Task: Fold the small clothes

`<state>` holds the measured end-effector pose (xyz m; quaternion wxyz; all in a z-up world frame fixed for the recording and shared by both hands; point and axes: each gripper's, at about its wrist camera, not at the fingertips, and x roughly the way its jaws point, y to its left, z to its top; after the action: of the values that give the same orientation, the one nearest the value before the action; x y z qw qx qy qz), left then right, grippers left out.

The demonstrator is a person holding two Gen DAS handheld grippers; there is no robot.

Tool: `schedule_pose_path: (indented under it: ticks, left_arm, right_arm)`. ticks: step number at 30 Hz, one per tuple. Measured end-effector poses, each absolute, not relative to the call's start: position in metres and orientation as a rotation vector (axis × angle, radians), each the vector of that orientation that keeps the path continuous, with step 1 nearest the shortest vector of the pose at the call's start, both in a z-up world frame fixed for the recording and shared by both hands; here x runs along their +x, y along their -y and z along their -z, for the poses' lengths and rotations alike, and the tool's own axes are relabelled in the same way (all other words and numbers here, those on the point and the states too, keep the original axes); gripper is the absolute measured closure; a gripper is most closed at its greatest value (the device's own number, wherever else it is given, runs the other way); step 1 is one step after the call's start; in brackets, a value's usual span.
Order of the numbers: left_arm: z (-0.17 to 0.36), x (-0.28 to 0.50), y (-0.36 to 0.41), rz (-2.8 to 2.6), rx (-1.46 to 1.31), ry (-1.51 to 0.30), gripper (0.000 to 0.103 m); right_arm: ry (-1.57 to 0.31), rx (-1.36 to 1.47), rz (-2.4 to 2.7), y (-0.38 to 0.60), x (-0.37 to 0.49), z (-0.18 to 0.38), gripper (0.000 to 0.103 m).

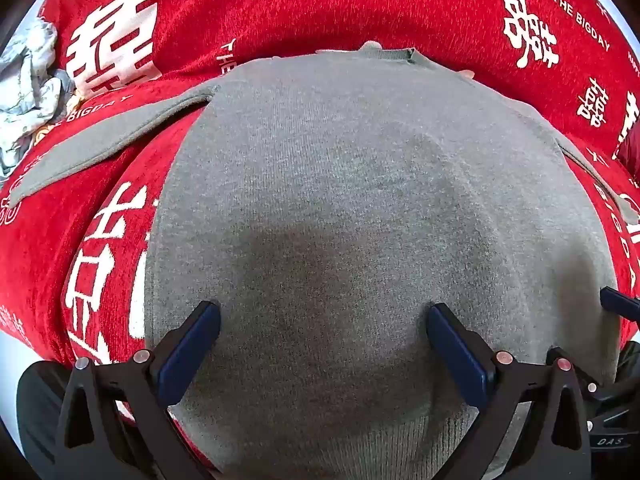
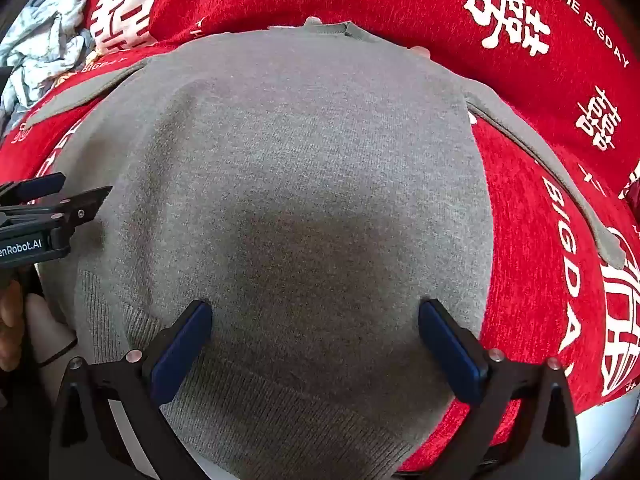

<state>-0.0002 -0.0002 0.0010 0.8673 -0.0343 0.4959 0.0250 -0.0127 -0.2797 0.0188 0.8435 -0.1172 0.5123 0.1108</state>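
Observation:
A small grey knitted sweater [image 1: 360, 184] lies flat on a red cloth, collar at the far end, both sleeves spread out to the sides, ribbed hem nearest me. My left gripper [image 1: 323, 316] hovers open over its lower left half, blue pads wide apart with nothing between them. My right gripper [image 2: 315, 314] hovers open over the sweater [image 2: 304, 168] near its lower right half, also holding nothing. The left gripper [image 2: 60, 200] shows at the left edge of the right wrist view, and a tip of the right gripper [image 1: 620, 304] shows at the right edge of the left wrist view.
The red cloth [image 1: 280, 8] with white characters and lettering covers the surface. A crumpled pale grey-white garment [image 1: 28, 80] lies at the far left, also seen as a pale garment [image 2: 44, 44] in the right wrist view. A hand [image 2: 10, 320] holds the left gripper.

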Motion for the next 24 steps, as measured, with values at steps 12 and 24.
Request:
schedule_pose_path:
  ticks: [12, 24]
  left_arm:
    - [-0.002, -0.010, 0.007, -0.061, -0.070, -1.022, 0.000]
    - [-0.001, -0.003, 0.000, -0.057, -0.073, -1.033, 0.000]
  right_arm:
    - [-1.082, -0.252, -0.233, 0.276, -0.014, -0.016, 0.000]
    - [-1.085, -0.252, -0.232, 0.279, -0.012, -0.017, 0.000]
